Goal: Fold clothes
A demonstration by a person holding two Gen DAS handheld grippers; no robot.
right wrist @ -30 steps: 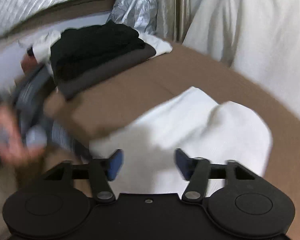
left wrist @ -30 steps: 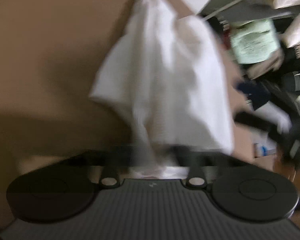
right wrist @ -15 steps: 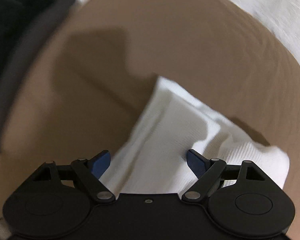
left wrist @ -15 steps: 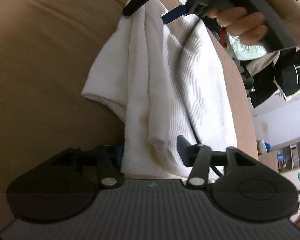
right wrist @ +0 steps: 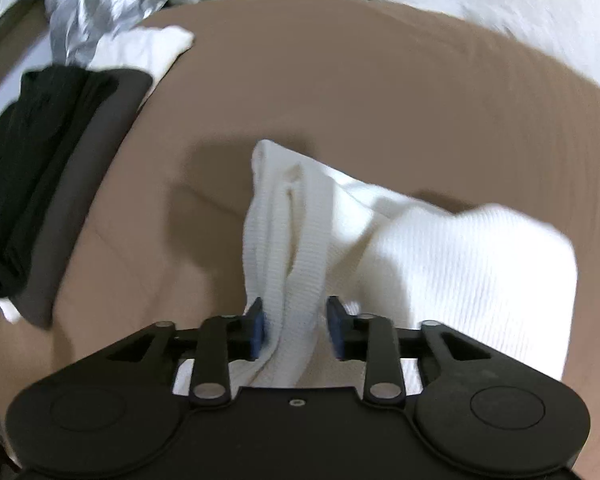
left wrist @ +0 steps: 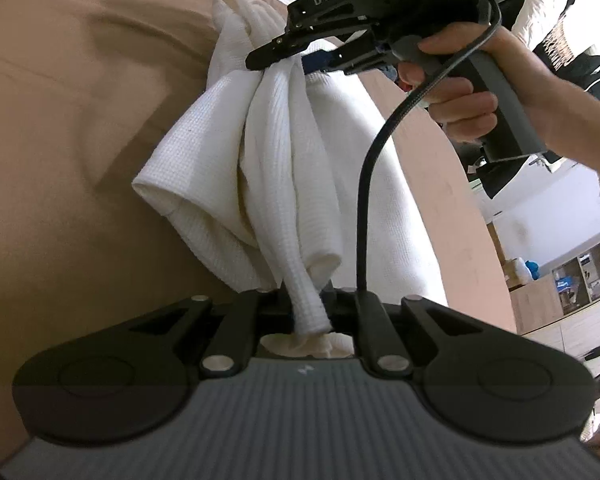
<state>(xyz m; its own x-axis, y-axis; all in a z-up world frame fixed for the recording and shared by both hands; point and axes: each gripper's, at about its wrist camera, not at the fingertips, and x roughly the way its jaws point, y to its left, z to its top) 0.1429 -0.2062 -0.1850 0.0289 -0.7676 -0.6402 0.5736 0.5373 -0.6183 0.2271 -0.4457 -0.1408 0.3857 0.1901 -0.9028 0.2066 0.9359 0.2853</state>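
Left hand-held gripper point(left wrist: 306, 312) and right hand-held gripper point(right wrist: 295, 328) both grasp the white garment point(left wrist: 284, 184).

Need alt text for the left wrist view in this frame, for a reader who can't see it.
The left gripper is shut on a bunched end of a white ribbed garment, which stretches away over a tan surface to the right gripper, clamped on its far end. A hand holds that gripper's grey handle, a black cable hanging from it.

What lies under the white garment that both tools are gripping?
A tan surface shows around and beneath the white garment, which the left tool and right tool grip at opposite ends. Whatever lies directly under its spread part is covered.
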